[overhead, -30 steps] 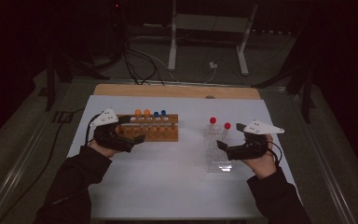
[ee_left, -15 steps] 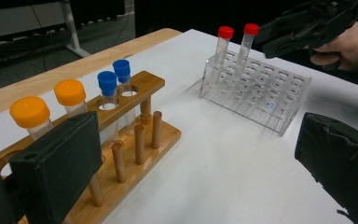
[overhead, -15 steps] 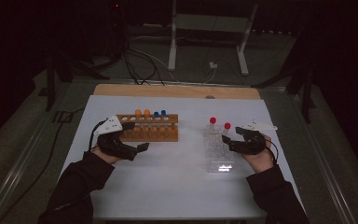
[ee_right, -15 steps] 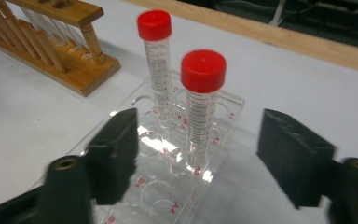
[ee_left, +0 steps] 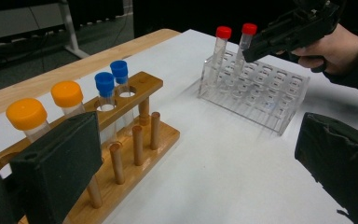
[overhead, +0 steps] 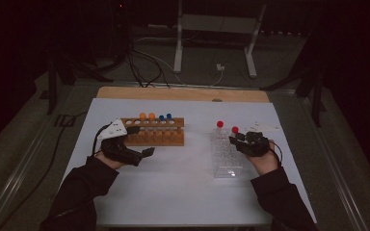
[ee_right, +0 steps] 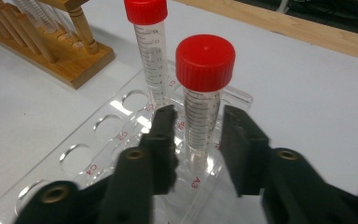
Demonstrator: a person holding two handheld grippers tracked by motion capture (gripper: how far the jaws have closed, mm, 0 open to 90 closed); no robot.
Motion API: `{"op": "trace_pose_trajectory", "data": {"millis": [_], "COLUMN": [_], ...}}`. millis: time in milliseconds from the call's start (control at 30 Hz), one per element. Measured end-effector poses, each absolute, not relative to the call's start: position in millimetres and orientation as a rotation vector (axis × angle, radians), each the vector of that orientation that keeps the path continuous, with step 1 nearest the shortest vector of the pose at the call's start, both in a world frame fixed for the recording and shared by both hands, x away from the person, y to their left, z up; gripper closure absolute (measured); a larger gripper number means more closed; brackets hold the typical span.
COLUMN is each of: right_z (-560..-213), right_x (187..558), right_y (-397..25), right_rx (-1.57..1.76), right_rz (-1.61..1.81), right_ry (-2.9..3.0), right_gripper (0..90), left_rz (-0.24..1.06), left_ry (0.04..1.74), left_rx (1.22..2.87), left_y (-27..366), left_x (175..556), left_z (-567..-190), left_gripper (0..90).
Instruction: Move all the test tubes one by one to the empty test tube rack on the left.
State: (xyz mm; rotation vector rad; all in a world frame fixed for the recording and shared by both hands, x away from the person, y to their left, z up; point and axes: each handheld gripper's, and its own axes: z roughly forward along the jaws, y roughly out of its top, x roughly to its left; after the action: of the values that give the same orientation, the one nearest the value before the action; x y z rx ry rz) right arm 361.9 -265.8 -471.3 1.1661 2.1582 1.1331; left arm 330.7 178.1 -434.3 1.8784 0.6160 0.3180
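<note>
- The white surface (overhead: 183, 192) lay open in front of the clear rack (overhead: 225, 155), its near edge well off.
- The wooden rack (overhead: 159, 137), left of the clear rack, held four capped tubes; seemingly most work remained.
- Right claw (ee_right: 196, 140) straddled, jaws apart, a red-capped tube (ee_right: 204, 93) standing in the clear rack.
- Left claw (ee_left: 186, 172) hovered open, empty, just beside the wooden rack.

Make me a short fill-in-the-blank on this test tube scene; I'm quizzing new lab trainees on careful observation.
1. The two tubes standing in the clear rack have ___ caps.
2. The wooden rack holds two orange-capped tubes and two ___-capped tubes.
3. The right gripper has its jaws on either side of a red-capped tube, with a gap, so it is ___.
4. The left gripper holds ___.

Missing words: red; blue; open; nothing
</note>
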Motion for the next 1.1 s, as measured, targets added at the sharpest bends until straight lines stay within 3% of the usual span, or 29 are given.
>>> {"op": "trace_pose_trajectory", "data": {"millis": [233, 1100], "right_z": [-469.3, -415.1], "right_x": [362.1, 331.4], "right_y": [-265.1, -259.1], "right_rx": [1.157, 1.014], "right_rz": [1.129, 1.242], "right_ry": [2.139, 2.023], "right_gripper": [74.7, 75.1], "left_rz": [0.320, 0.298], "left_ry": [0.615, 0.594], "left_rx": [1.877, 1.890], "left_y": [178.3, 176.3], "left_x": [330.9, 330.2], "left_z": [-434.7, -431.3], "left_gripper": [1.5, 1.5]}}
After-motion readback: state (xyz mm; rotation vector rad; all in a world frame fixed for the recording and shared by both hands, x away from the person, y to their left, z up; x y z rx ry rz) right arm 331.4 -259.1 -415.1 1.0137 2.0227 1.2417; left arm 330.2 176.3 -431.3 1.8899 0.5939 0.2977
